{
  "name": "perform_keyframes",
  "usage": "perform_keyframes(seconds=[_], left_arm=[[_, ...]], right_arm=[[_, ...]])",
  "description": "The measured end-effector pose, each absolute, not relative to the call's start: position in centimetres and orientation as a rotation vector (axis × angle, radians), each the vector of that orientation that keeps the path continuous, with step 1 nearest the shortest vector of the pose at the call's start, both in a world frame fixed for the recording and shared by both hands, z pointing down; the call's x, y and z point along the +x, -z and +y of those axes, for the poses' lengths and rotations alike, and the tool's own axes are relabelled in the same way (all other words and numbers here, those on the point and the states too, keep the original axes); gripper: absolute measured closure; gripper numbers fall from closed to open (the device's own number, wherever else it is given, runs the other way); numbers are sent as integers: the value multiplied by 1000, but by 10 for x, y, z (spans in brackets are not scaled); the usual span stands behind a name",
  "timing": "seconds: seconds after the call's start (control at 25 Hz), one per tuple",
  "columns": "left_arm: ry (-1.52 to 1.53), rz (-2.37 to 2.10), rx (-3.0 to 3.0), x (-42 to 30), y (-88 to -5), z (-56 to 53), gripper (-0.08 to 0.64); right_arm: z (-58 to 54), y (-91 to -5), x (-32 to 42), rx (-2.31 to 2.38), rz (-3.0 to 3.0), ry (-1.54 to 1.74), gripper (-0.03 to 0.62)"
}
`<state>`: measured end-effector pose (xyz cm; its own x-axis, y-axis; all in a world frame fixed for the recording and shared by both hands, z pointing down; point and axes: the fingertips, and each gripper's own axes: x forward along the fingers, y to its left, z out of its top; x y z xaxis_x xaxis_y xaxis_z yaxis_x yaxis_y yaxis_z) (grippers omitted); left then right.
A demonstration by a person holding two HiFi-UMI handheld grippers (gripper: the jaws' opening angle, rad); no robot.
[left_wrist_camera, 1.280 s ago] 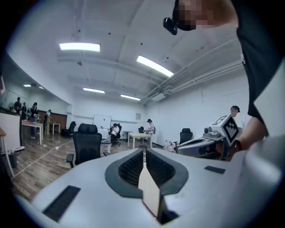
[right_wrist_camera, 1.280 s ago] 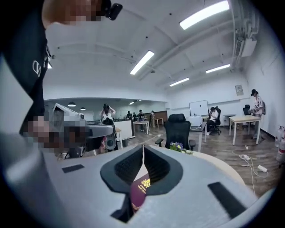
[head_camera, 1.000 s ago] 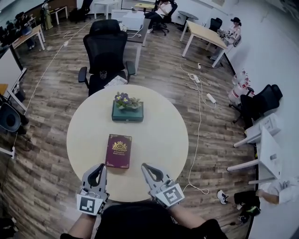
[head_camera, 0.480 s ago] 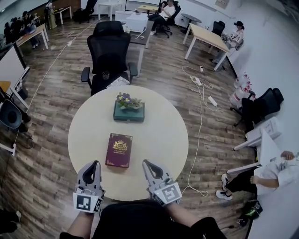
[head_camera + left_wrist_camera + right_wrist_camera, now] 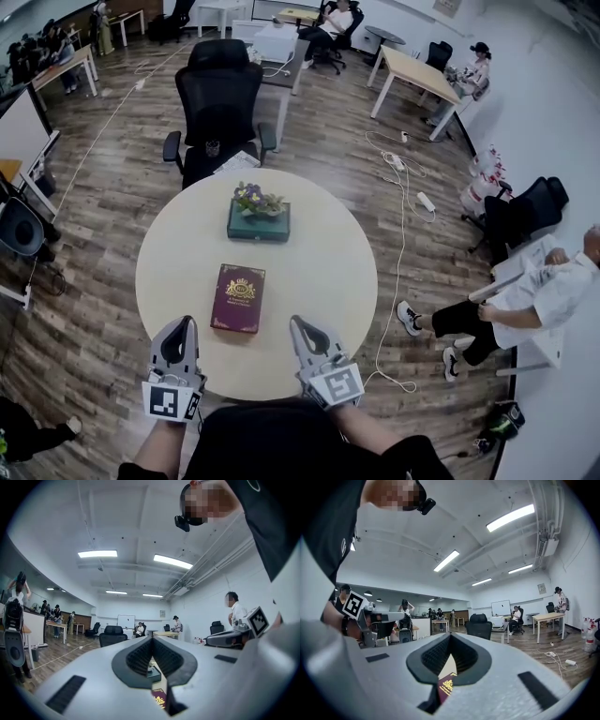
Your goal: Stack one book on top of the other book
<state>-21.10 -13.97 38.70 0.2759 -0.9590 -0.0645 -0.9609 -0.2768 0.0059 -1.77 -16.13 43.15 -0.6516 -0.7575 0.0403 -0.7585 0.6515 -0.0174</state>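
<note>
**Two books apart on the round bench, both claws clenched and empty**

At the left, the left claw (image 5: 183, 325) is held level over the near-left edge of the bench (image 5: 323, 272). Its jaws are pressed together with nothing between them. In the left gripper view both books show through the slot below the closed tips.

Just right of that claw, the maroon book (image 5: 238, 298) lies flat and closed on the near half of the bench, a little left of the middle. Its long sides run from the near edge toward the far edge. The cover is deep red with a thin pale border, a gold crest in its upper part and a few lines of gold lettering below, too small to read.

Beyond it, toward the far edge, the teal book (image 5: 258, 225) lies flat with its long side across the bench. It is thick and dark green-blue. A small bunch of flowers (image 5: 256, 199), purple and yellow with green leaves, sits on top of it. A strip of bare cream bench separates the two books, so they do not touch.

A black office chair (image 5: 217, 98) stands just past the far edge.

Right of the maroon book, the right claw (image 5: 299, 325) is held level over the near edge, jaws clenched on nothing. In the right gripper view the gold crest shows below its tips.
</note>
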Motion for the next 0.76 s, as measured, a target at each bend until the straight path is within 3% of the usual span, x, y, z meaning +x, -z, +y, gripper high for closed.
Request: perform_keyframes(seconds=[0.76], left_arm=[[-71,1874,-2525,-210,-399,-137,554]], right_arm=[[-158,-437,-23,1306,-2816,-107,588]])
